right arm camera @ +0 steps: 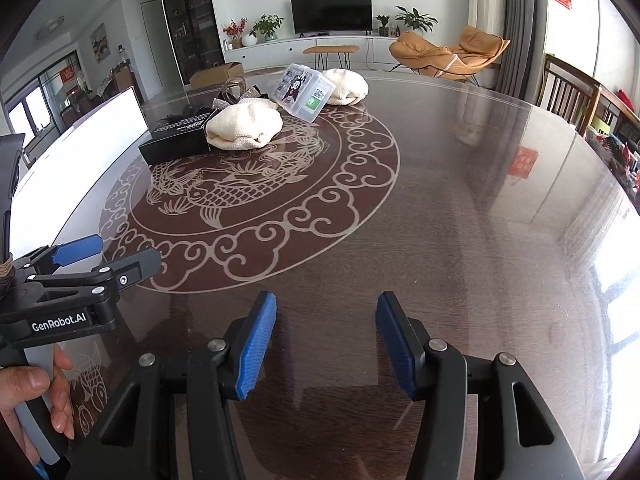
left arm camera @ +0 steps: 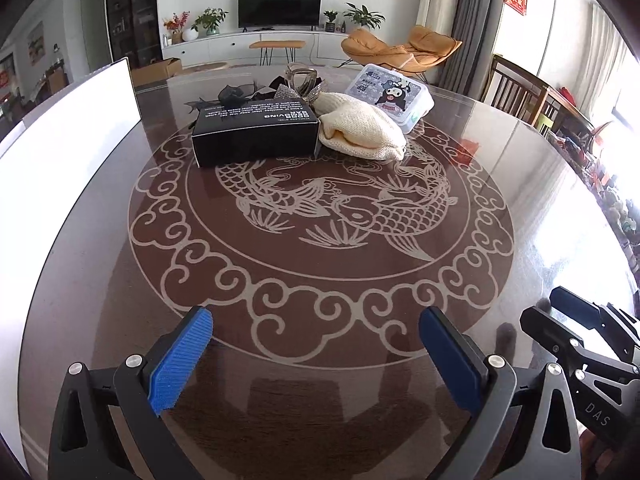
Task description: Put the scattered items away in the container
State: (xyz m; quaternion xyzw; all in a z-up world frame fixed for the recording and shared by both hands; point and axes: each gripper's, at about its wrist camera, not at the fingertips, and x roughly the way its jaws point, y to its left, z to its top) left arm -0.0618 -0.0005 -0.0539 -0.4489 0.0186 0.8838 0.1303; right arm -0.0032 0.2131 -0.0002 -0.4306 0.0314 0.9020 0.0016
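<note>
A black box (left arm camera: pixel 256 134) (right arm camera: pixel 176 142), a cream knitted bundle (left arm camera: pixel 362 130) (right arm camera: pixel 244 130), a clear plastic case with a cartoon label (left arm camera: pixel 390 96) (right arm camera: pixel 304 92), a black bow (left arm camera: pixel 236 94) and a clear hair claw (left arm camera: pixel 300 76) (right arm camera: pixel 234 88) lie together at the table's far side. A second cream bundle (right arm camera: pixel 346 86) lies behind the case. A white container (left arm camera: pixel 60 140) (right arm camera: pixel 80 140) stands at the left. My left gripper (left arm camera: pixel 316 344) is open and empty, far from the items. My right gripper (right arm camera: pixel 326 340) is open and empty.
The round dark table (left arm camera: pixel 320 280) has a glass top with a fish pattern. Wooden chairs (left arm camera: pixel 516 92) stand at the right edge. The right gripper shows at the left wrist view's lower right (left arm camera: pixel 580 328); the left gripper shows at the right wrist view's left (right arm camera: pixel 72 276).
</note>
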